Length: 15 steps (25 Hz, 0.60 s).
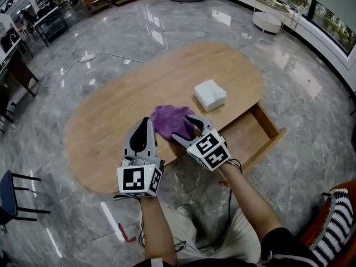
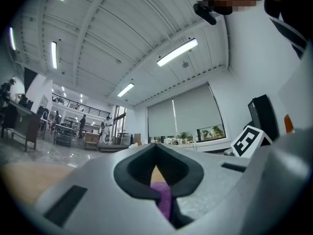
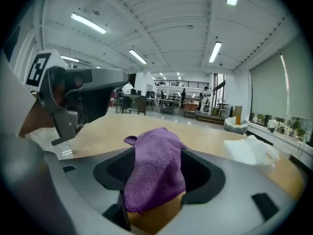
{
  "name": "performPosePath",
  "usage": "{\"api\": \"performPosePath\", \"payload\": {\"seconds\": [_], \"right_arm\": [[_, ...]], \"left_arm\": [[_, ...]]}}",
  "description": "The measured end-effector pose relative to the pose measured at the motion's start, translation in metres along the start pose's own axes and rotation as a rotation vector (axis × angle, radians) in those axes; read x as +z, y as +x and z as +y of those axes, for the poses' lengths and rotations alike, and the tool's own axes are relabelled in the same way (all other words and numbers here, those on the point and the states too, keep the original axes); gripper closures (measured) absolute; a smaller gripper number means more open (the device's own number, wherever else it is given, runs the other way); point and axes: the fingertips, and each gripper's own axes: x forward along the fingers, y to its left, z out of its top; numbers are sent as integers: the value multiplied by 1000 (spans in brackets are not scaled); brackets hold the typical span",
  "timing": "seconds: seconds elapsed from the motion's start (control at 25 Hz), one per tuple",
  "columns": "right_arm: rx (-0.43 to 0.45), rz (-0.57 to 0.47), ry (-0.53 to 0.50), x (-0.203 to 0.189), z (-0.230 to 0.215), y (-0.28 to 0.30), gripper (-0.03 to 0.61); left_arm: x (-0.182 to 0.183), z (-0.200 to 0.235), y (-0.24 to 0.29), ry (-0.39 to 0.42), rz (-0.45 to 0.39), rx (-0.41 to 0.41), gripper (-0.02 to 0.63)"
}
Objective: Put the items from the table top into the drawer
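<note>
Both forearms reach over the table [image 1: 105,132] edge: left claw [image 1: 146,123] pressed together beside the purple cloth [image 1: 168,119], right claw [image 1: 183,129] tilted down, spread around it.

Both bare forearms come up from the bottom of the head view, the left forearm [image 1: 157,227] running nearly straight ahead and the right forearm [image 1: 248,200] angling in from the right, so the two grippers sit side by side at the near edge of the table [image 1: 105,127]. The left gripper [image 1: 146,120] points forward, about level, its jaws closed tip to tip. The right gripper [image 1: 181,128] tips downward, jaws standing apart, with the purple cloth [image 1: 167,118] lying between them.
</note>
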Motion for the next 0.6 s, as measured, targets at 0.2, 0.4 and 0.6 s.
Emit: {"api": "performPosePath", "payload": {"seconds": [0.2,0.4,0.6], "right_arm": [[-34,88,-39,-9,0,12,299],[-51,140,-66,-18,0,12,301],[-68,141,-95,-21,-2,15,301]], "left_arm": [[1,1,3,4,-2,-1,611],[1,-3,-1,0,-9,5,609],[-1,-6,2,21,-9,0,610]]}}
